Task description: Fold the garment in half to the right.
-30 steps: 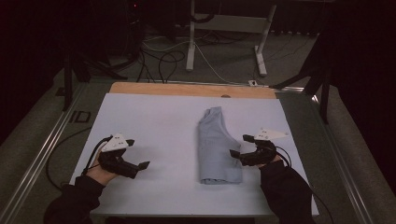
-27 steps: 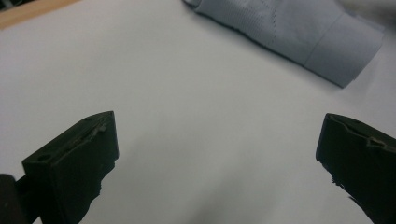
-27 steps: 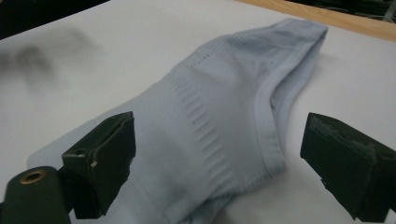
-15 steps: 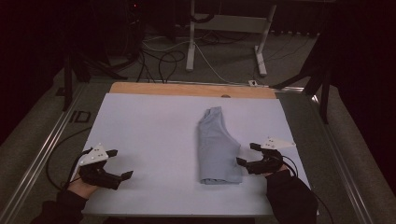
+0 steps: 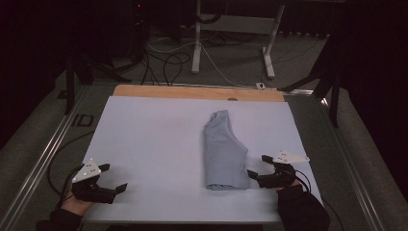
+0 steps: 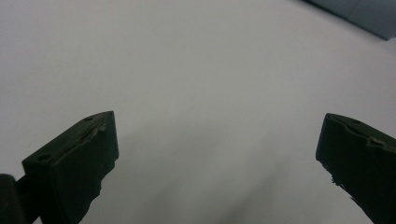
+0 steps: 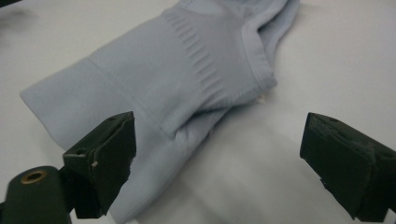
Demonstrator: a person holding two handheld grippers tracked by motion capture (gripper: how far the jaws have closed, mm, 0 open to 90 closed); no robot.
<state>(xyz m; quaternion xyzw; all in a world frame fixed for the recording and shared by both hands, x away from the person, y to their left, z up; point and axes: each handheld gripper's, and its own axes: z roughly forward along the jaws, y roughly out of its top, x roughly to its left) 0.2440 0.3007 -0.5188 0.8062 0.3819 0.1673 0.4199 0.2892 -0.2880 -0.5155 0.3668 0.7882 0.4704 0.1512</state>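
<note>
**Garment folded narrow, both tools off it**

The pale blue garment (image 5: 223, 153) lies on the white bench (image 5: 154, 139) as a narrow strip running from twelve to six o'clock, right of centre. It looks folded lengthwise already: in the right gripper view I see layers stacked, with a ribbed band and a seam edge on top (image 7: 187, 79). My right tool (image 5: 263, 172) sits at the strip's near right corner, at about five o'clock of it, jaws spread and holding nothing; one jaw hangs over the cloth's edge, though I cannot tell whether it touches. My left tool (image 5: 111, 179) is well apart at the bench's near left, jaws spread above bare surface. I judge the long fold done; a crosswise fold may remain.
</note>
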